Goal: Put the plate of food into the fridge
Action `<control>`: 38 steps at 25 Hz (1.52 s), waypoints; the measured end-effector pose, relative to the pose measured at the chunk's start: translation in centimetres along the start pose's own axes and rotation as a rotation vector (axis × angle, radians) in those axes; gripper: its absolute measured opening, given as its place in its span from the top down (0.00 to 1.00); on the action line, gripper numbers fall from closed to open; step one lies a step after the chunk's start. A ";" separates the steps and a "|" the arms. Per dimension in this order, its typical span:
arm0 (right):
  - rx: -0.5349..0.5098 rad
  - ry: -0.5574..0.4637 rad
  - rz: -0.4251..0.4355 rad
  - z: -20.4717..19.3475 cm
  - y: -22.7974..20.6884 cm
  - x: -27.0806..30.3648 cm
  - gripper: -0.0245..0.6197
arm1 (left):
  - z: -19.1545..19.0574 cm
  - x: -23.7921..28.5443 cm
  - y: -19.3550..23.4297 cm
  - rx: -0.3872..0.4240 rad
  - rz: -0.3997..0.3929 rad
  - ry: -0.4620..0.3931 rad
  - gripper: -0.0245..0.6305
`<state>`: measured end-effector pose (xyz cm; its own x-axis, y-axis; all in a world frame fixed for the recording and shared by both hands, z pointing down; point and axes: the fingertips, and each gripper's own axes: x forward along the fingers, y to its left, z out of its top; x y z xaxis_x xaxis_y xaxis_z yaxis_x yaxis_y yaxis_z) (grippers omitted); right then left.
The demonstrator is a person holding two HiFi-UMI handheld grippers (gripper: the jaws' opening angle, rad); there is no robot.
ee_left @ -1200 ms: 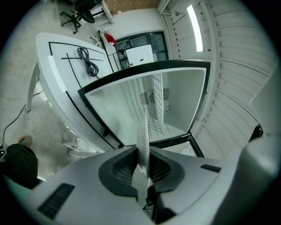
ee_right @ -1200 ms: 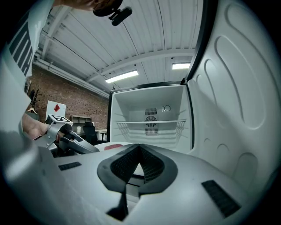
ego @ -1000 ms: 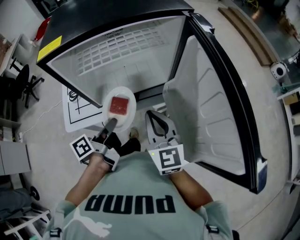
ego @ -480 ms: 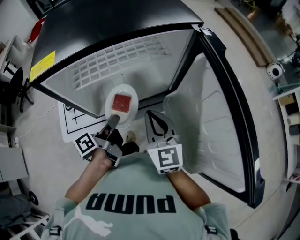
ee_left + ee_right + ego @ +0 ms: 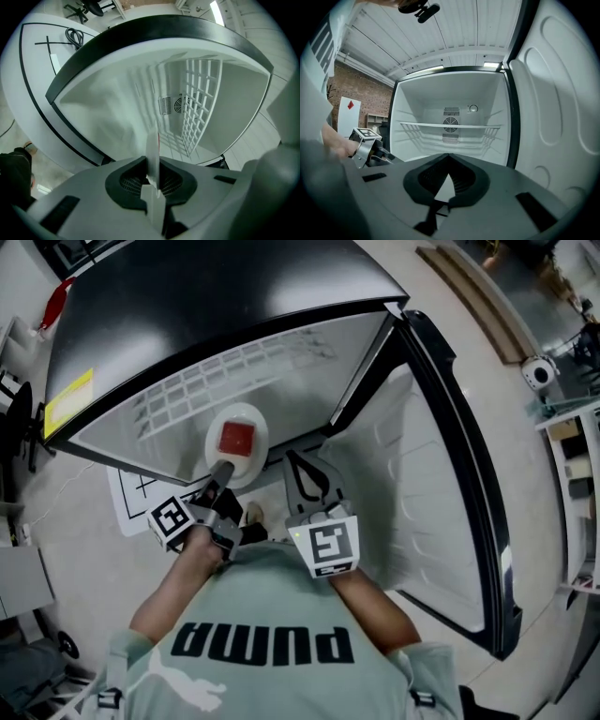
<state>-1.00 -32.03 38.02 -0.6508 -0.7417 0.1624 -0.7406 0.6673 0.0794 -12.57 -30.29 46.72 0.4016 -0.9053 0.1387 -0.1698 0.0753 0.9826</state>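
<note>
2 steps remain, as I judge it: carry the plate (image 5: 236, 444) inside and set it down.

Head view: your left gripper (image 5: 223, 472) clamps the plate's rim, food (image 5: 235, 438) on top, at the fridge (image 5: 187, 399) mouth; the door (image 5: 422, 484) is swung wide to the right.

Left gripper view: the plate sits edge-on between the jaws, with the cavity open ahead.

Right gripper view: your right gripper (image 5: 448, 159) is closed and empty, and there is room under the shelf (image 5: 450, 125).

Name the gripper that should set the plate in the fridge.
Left. The left gripper clamps the plate by its rim, at the open fridge; the right gripper is shut, holding nothing.
</note>
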 end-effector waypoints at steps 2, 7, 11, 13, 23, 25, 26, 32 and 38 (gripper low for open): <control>0.010 0.010 -0.007 -0.1 -0.2 0.4 0.95 | 0.1 0.3 0.2 -0.006 0.006 0.001 0.90; 0.051 0.026 -0.029 -0.9 -1.0 2.1 0.95 | 0.8 1.5 0.9 -0.011 0.008 -0.004 0.90; 0.054 0.032 -0.028 -1.5 -1.3 3.4 0.95 | 1.2 2.6 1.6 -0.006 0.016 -0.006 0.90; 0.053 0.043 -0.027 -1.7 -1.2 3.7 0.95 | 1.4 3.1 1.9 -0.001 0.019 -0.009 0.90; 0.043 0.091 -0.023 -2.5 -0.7 5.1 0.95 | 2.8 5.6 2.0 0.025 0.001 -0.027 0.90; 0.042 0.098 -0.021 -2.6 -0.6 5.4 0.95 | 3.0 6.0 2.1 0.022 0.000 -0.030 0.90; 0.041 0.102 -0.020 -2.7 -0.5 5.6 0.95 | 3.0 6.1 2.3 0.015 0.007 -0.032 0.90; 0.051 0.129 -0.014 -3.4 -0.2 6.0 0.95 | 3.5 7.3 3.2 -0.006 0.026 -0.049 0.90; 0.052 0.152 -0.012 -4.1 -0.4 6.7 0.95 | 3.7 8.1 4.4 -0.029 0.055 -0.055 0.90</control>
<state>-4.38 -36.99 43.16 -0.6117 -0.7283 0.3089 -0.7586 0.6508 0.0322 -13.35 -38.82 51.67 0.3421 -0.9210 0.1864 -0.1635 0.1370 0.9770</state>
